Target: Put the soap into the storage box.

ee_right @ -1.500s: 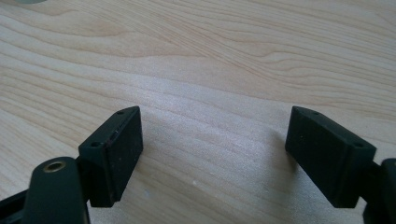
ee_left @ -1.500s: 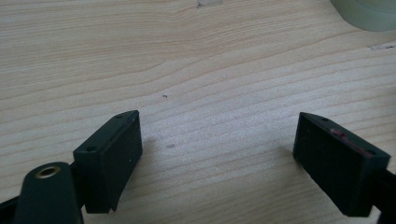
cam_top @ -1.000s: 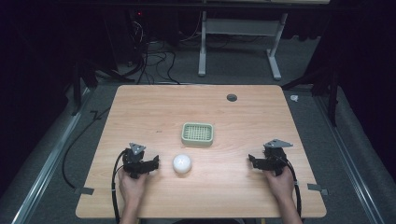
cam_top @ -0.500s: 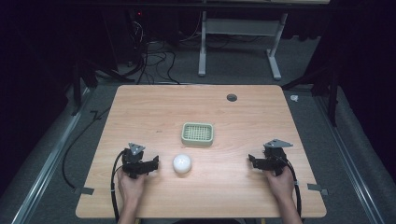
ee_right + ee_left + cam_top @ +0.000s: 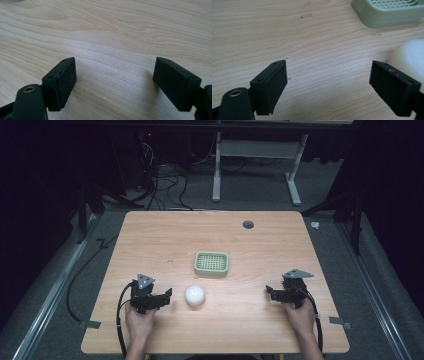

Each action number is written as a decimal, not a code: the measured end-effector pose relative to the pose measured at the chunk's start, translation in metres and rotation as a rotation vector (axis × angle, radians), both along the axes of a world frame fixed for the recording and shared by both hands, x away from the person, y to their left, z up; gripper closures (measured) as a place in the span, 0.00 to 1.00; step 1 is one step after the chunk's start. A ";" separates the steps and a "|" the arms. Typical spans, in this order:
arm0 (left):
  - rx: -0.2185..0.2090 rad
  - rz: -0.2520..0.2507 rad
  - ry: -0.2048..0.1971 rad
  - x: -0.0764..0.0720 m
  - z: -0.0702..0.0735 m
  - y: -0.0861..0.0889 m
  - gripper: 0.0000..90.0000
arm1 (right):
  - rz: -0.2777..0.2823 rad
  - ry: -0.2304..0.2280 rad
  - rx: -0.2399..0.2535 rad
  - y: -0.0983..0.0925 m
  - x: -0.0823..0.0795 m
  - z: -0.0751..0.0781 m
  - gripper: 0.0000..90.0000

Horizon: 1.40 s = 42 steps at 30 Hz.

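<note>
High view: I log a white ball (image 5: 195, 295) on the worktop (image 5: 165, 240), just in front of the green basket (image 5: 211, 263). My left gripper (image 5: 165, 296) lies just left of the ball, not touching it; my right gripper (image 5: 270, 292) sits well to the ball's right.

Left gripper view: fingers (image 5: 270, 83) spread wide, bare wood between them. The ball (image 5: 410, 58) lies outside the gap, just behind the right-hand finger. Basket (image 5: 387, 13) beyond the ball.

Right gripper view: fingers (image 5: 61, 80) apart, holding nothing, worktop grain between them.
</note>
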<state>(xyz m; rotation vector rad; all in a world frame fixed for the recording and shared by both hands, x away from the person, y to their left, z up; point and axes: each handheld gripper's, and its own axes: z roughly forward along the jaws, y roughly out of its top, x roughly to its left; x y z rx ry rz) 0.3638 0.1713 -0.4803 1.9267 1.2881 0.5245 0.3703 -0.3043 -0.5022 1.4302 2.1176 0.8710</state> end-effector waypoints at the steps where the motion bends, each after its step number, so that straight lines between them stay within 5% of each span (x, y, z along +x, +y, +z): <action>1: 0.000 0.000 0.000 0.000 0.000 0.000 0.17 | 0.000 0.000 0.000 0.000 0.000 0.000 0.22; 20: -0.039 -0.127 -0.024 -0.016 0.019 -0.026 0.17 | 0.000 0.000 -0.001 0.000 0.000 0.000 0.22; 42: -0.013 -0.235 0.001 -0.013 0.016 -0.067 0.17 | 0.000 -0.001 -0.001 0.000 0.000 0.000 0.22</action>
